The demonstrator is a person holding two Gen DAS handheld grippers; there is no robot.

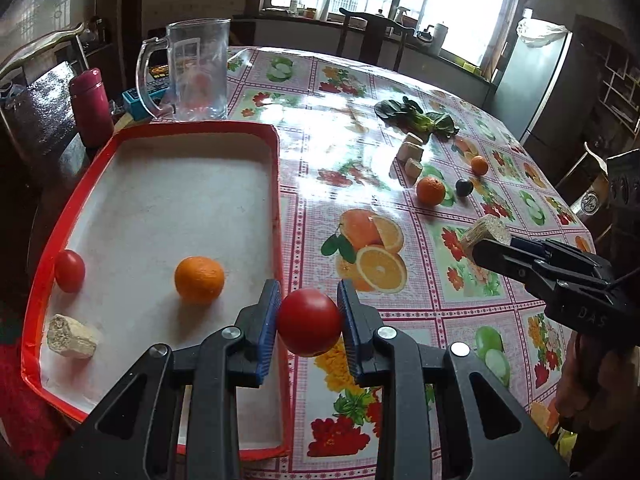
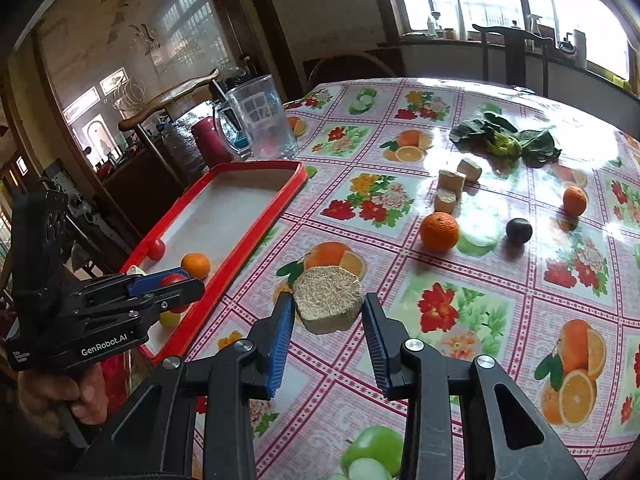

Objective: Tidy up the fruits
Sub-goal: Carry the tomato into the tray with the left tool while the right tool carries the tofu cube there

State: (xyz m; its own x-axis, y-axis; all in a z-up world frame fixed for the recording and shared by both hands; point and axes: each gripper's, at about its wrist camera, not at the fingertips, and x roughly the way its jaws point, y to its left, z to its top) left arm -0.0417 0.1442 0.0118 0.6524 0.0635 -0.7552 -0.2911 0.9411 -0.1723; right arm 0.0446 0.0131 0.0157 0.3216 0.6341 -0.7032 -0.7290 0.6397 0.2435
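My left gripper [image 1: 308,308] is shut on a red tomato [image 1: 309,327] and holds it over the right rim of the red tray [image 1: 276,208]. In the tray lie an orange [image 1: 199,280], a second tomato [image 1: 69,265] and a beige block [image 1: 72,337]. My right gripper [image 2: 326,312] is shut on a round beige block [image 2: 328,298] above the table; it also shows in the left wrist view [image 1: 486,240]. On the table lie a large orange [image 2: 439,231], a small orange [image 2: 575,201] and a dark plum [image 2: 519,231].
Several beige blocks [image 2: 451,186] and a leafy green vegetable [image 2: 504,138] lie farther back on the fruit-patterned tablecloth [image 2: 400,160]. A glass mug [image 1: 198,70] and a maroon flask [image 1: 91,106] stand behind the tray. Chairs surround the table.
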